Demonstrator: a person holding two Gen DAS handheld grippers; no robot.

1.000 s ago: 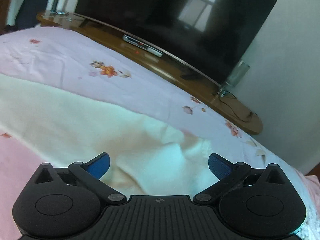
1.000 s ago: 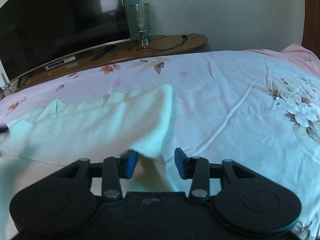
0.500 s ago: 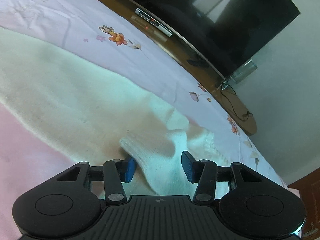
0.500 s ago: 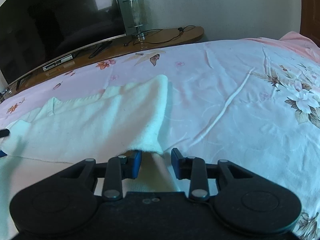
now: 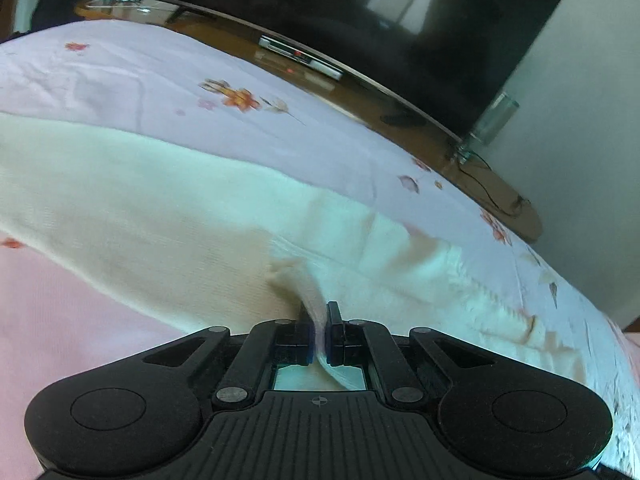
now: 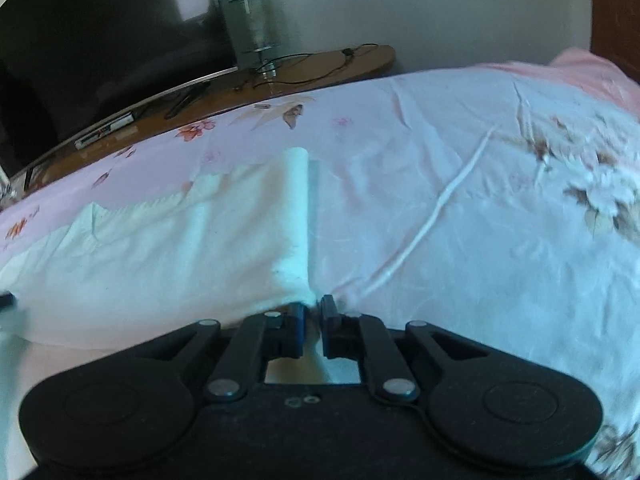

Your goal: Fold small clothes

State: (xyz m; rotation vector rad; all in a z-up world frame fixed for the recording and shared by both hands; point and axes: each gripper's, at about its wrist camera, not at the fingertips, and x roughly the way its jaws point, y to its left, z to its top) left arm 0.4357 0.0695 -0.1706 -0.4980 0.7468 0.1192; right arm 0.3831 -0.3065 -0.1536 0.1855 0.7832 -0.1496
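Both grippers pinch the near edge of a cream garment spread on a floral bedsheet.

The pale pink floral bedsheet point(image 6: 460, 160) fills most of both views, with a dark curved television point(image 5: 360, 12) on a long wooden stand point(image 5: 460, 148) behind it. The cream garment point(image 5: 140, 200) lies flat across the sheet, one folded edge running away from the right wrist camera. The left gripper point(image 5: 318, 320) angles downward toward the bed, its jaws having just been closing, and now clamps a raised ridge of the fabric between its blue pads. The right gripper point(image 6: 313, 312) tilts down likewise, jaws also just closing, and seems to nip the garment's near corner, though blur makes the contact hard to confirm. A clear glass lamp point(image 6: 256, 28) stands at the stand's end.
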